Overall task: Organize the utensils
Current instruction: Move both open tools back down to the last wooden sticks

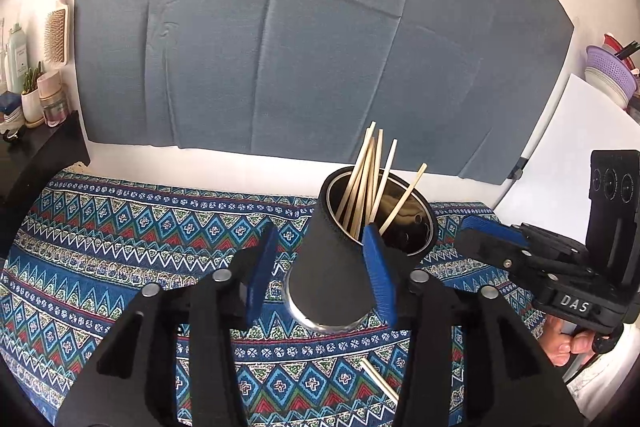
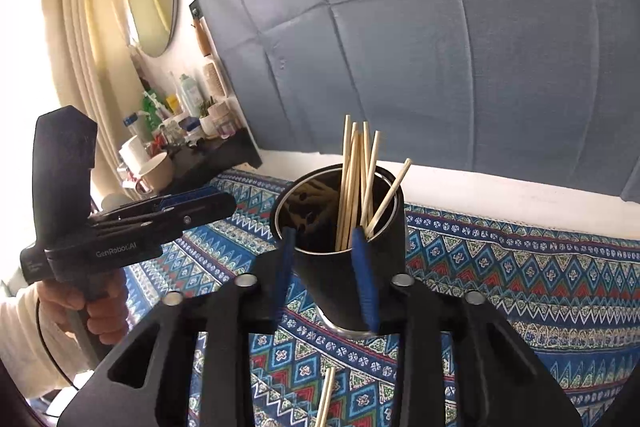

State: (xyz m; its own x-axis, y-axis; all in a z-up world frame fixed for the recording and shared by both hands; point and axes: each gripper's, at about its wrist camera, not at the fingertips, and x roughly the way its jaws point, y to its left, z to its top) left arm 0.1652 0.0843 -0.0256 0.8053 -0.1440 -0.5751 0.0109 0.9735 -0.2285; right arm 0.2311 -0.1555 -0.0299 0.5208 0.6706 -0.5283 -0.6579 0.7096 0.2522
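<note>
Upright on the patterned cloth (image 1: 120, 243) stands a black cylindrical holder (image 1: 340, 267), long axis vertical, open mouth up and a silvery band at its foot. A bundle of pale wooden chopsticks (image 1: 366, 179) stands in it, ends rising clear of the rim; most lean close together near upright, one (image 1: 404, 197) tilts off to the right across the mouth. Left gripper (image 1: 320, 267): blue pads stand apart, neither pressing on anything. In its own view the holder appears between the fingers, the right pad overlapping the holder's side near the rim; whether it touches cannot be told, and the left pad is clear of it. Right gripper (image 2: 326, 275): jaws likewise parted, nothing clamped. In its view the holder (image 2: 340, 267) sits just ahead, framed between the blue pads, the chopstick bundle (image 2: 354, 179) above the fingertips; contact cannot be told. From each wrist the other tool shows at the side, held in a hand: the right one (image 1: 476, 227) off to the holder's right, the left one (image 2: 200, 199) off to its left, both near the holder but apart from it. One loose chopstick (image 1: 378, 379) lies flat on the cloth near the holder's foot, running diagonally, mostly hidden under the gripper bodies. Behind, a grey-blue cloth panel (image 1: 300, 39) hangs on the wall.
</note>
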